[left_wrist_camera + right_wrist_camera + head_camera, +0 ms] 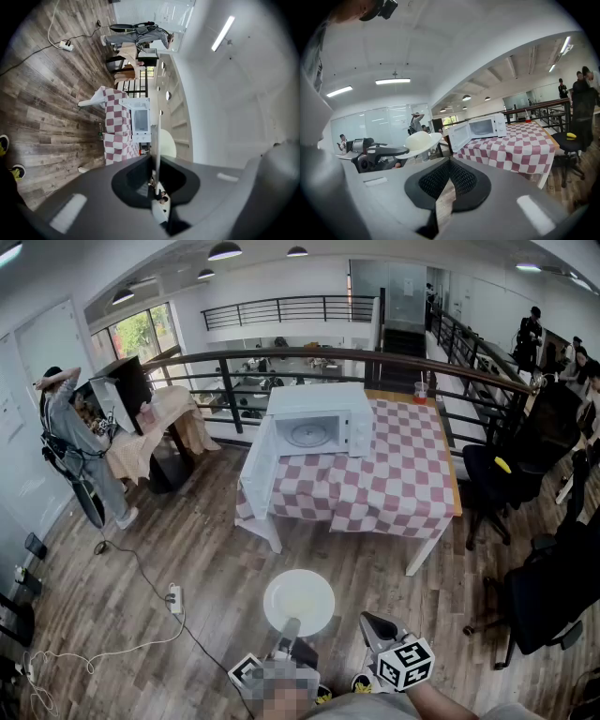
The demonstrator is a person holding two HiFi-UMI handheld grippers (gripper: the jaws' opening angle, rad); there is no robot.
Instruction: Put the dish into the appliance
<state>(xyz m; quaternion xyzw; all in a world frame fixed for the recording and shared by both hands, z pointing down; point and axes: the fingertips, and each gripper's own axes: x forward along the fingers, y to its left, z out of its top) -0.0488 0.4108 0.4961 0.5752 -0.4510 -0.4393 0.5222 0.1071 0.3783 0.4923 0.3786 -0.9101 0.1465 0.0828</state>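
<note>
At the bottom centre of the head view, the left gripper (pixel 290 626) is clamped on the near rim of the one white dish (pixel 298 602), which it holds out level above the floor. In its own view the rim runs edge-on between the closed jaws. Just to its right, the right gripper (pixel 370 622) has its jaws closed tip to tip with nothing between them. Grey-brown wood plank flooring (pixel 187 549) fills the lower frame, with one white power strip (pixel 173 598) and its cable at lower left. Beyond, at centre, stands one table (pixel 412 474) under a pink-and-white checked cloth. It carries one white microwave (pixel 314 423) with its door (pixel 255 474) swung open to the left, well apart from the dish. Two black office chairs (pixel 497 474) show clearly at the right. One person (pixel 80 442) stands at the left by a second, cloth-draped table (pixel 159 432). A dark curved railing (pixel 281 357) crosses behind, with an open office floor beyond it.
</note>
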